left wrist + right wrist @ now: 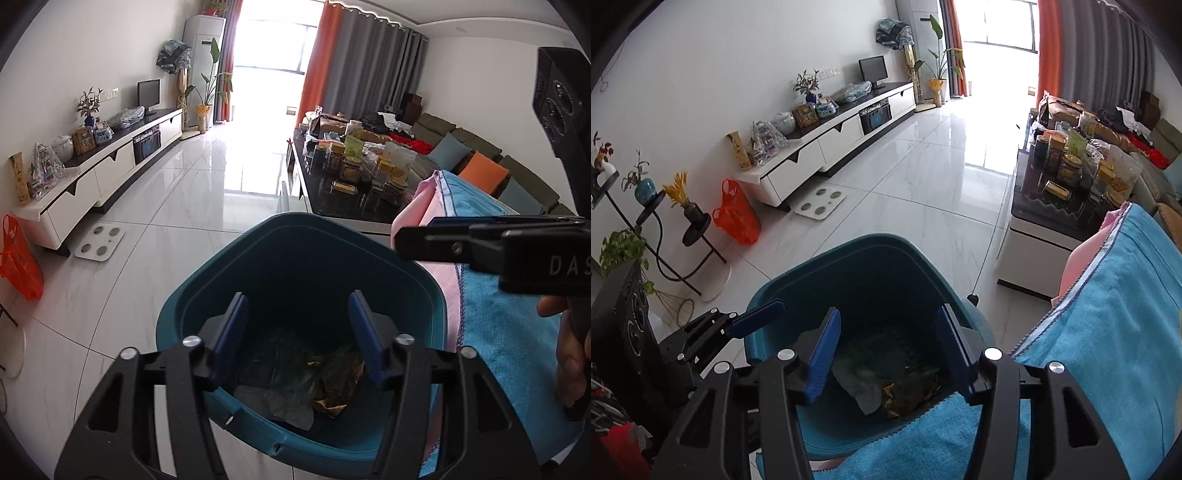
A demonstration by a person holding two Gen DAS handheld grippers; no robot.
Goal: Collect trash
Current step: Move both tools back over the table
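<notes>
A teal trash bin (207,291) stands on the white tiled floor; it also shows in the right wrist view (783,291). At its bottom lie crumpled trash: a grey paper (275,402) and a brown-gold wrapper (340,380), seen too in the right wrist view (908,395). My left gripper (297,332) is open and empty above the bin's mouth. My right gripper (886,347) is open and empty over the bin too. The right gripper shows from the side in the left wrist view (406,242), and the left gripper in the right wrist view (757,319).
A blue towel over pink cloth (517,325) covers a surface right of the bin (1108,314). A cluttered dark coffee table (354,173) and sofa (480,162) lie beyond. A white TV cabinet (110,166), scale (99,242), orange bag (737,218) and plant stand (665,236) line the left wall.
</notes>
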